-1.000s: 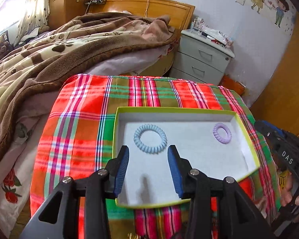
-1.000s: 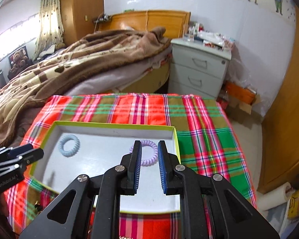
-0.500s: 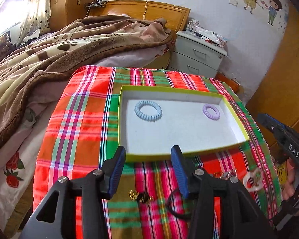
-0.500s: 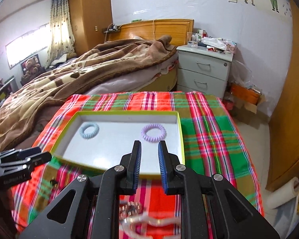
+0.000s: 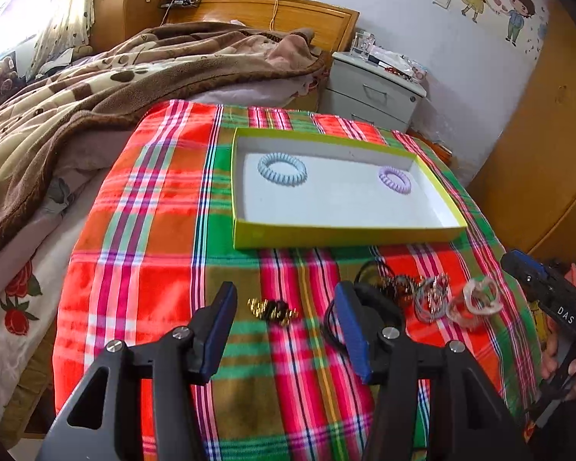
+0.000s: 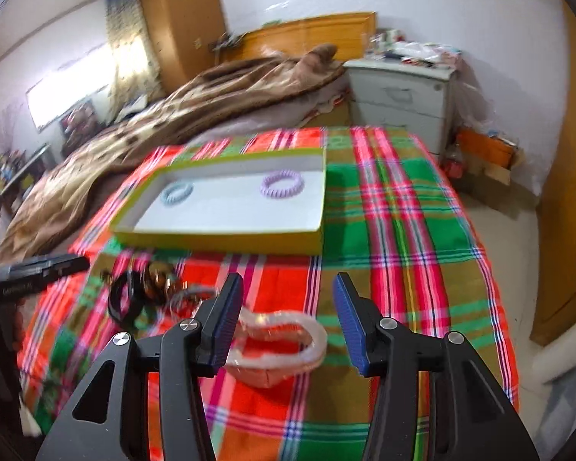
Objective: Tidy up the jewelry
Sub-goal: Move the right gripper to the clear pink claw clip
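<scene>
A green-rimmed white tray (image 5: 349, 234) (image 6: 219, 237) holds a blue coil hair tie (image 5: 282, 169) (image 6: 177, 193) and a purple coil hair tie (image 5: 394, 179) (image 6: 282, 183). My left gripper (image 5: 284, 320) is open above a small gold and black piece (image 5: 272, 310), with a black hair tie (image 5: 332, 326) by its right finger. My right gripper (image 6: 286, 317) is open, its fingers on either side of a clear pinkish scrunchie (image 6: 278, 345) (image 5: 476, 301). More loose jewelry (image 5: 414, 288) (image 6: 146, 288) lies in front of the tray.
The tray and pieces lie on a red and green plaid cloth (image 5: 149, 207) (image 6: 403, 230). A bed with a brown blanket (image 5: 96, 88) is at the left. A grey nightstand (image 5: 376, 92) stands behind, an orange wardrobe (image 5: 537, 153) at the right.
Both grippers have pulled back from the tray toward the near edge of the cloth. The right gripper has opened wide and now straddles the clear scrunchie. The hair ties stay in the tray.
</scene>
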A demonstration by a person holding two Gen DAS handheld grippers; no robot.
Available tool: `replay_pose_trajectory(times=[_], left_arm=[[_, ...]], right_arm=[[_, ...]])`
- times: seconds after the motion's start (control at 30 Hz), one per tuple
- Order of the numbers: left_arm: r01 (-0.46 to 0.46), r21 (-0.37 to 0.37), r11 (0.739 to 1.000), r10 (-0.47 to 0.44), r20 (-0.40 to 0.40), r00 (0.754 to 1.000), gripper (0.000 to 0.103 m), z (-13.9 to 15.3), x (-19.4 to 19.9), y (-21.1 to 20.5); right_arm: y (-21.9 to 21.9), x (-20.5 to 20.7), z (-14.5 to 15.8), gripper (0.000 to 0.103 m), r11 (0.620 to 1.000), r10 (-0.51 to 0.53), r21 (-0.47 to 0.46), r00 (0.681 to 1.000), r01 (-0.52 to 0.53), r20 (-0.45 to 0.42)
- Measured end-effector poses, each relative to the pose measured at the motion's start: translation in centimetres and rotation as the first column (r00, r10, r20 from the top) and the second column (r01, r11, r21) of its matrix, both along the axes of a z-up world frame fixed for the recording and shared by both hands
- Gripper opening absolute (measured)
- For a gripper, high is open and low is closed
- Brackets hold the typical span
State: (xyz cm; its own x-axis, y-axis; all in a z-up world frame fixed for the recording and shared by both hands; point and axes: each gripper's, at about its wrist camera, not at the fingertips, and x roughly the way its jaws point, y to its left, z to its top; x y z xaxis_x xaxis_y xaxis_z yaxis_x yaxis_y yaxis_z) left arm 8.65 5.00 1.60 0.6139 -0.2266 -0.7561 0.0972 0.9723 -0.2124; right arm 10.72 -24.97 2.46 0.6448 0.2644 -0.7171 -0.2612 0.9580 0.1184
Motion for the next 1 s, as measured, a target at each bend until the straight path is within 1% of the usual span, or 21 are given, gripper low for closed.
replay_pose_trajectory(times=[0.07,0.1,0.13,0.23,0.3,0.43,0.57,0.73,0.8,0.83,0.93,1.0], left_arm=[[-0.005,0.003,1.0,0.005,-0.013,1.0,0.055,-0.3,-0.3,0.1],[-0.01,0.006,1.0,0.01,-0.015,1.0,0.055,-0.4,-0.4,0.2],[-0.011,0.007,1.0,0.011,-0.015,1.0,0.055,-0.4,-0.6,0.3],[-0.017,0.007,1.0,0.018,-0.022,1.0,0.055,-0.5,-0.9,0.4],[-0.013,0.009,1.0,0.013,-0.025,1.0,0.055,-0.6,-1.0,0.4],[-0.019,0.016,1.0,0.019,-0.034,0.999,0.055,-0.8,-1.3,0.5],[-0.03,0.018,0.999,0.03,-0.046,0.998,0.055,-1.0,-1.3,0.5],[-0.023,0.023,0.999,0.024,-0.044,0.999,0.055,-0.9,-1.3,0.4],[-0.023,0.028,0.999,0.024,-0.048,0.999,0.055,-0.9,-1.3,0.2],[-0.021,0.03,0.999,0.023,-0.051,0.998,0.055,-1.0,-1.2,0.1],[-0.011,0.025,1.0,0.013,-0.053,0.999,0.055,-1.0,-1.3,-0.1],[-0.008,0.026,1.0,0.009,-0.053,0.999,0.055,-0.9,-1.4,0.0]], right_arm=[[0.1,0.2,-0.4,0.049,0.999,0.036,-0.022,0.999,-0.036,-0.017],[0.3,0.4,-0.7,0.049,0.997,0.073,-0.022,0.997,-0.074,-0.032],[0.3,0.6,-1.1,0.049,0.996,0.08,-0.025,0.996,-0.082,-0.048],[0.9,0.5,-1.9,0.049,0.992,0.098,-0.075,0.993,-0.103,-0.073],[1.1,0.4,-2.2,0.049,0.989,0.126,-0.066,0.989,-0.132,-0.084],[0.6,0.1,-2.1,0.049,0.993,0.107,-0.043,0.986,-0.114,-0.128],[0.4,-1.2,-1.8,0.049,0.991,0.112,-0.054,0.98,-0.123,-0.163],[1.0,-1.8,-1.6,0.049,0.979,0.132,-0.126,0.971,-0.159,-0.198],[1.7,-1.3,-2.0,0.049,0.966,0.132,-0.191,0.966,-0.175,-0.221],[1.8,-1.1,-2.2,0.049,0.961,0.136,-0.207,0.964,-0.184,-0.228],[1.9,-0.6,-2.4,0.049,0.959,0.149,-0.2,0.957,-0.201,-0.248],[1.9,-0.8,-2.4,0.048,0.954,0.139,-0.229,0.962,-0.194,-0.235]])
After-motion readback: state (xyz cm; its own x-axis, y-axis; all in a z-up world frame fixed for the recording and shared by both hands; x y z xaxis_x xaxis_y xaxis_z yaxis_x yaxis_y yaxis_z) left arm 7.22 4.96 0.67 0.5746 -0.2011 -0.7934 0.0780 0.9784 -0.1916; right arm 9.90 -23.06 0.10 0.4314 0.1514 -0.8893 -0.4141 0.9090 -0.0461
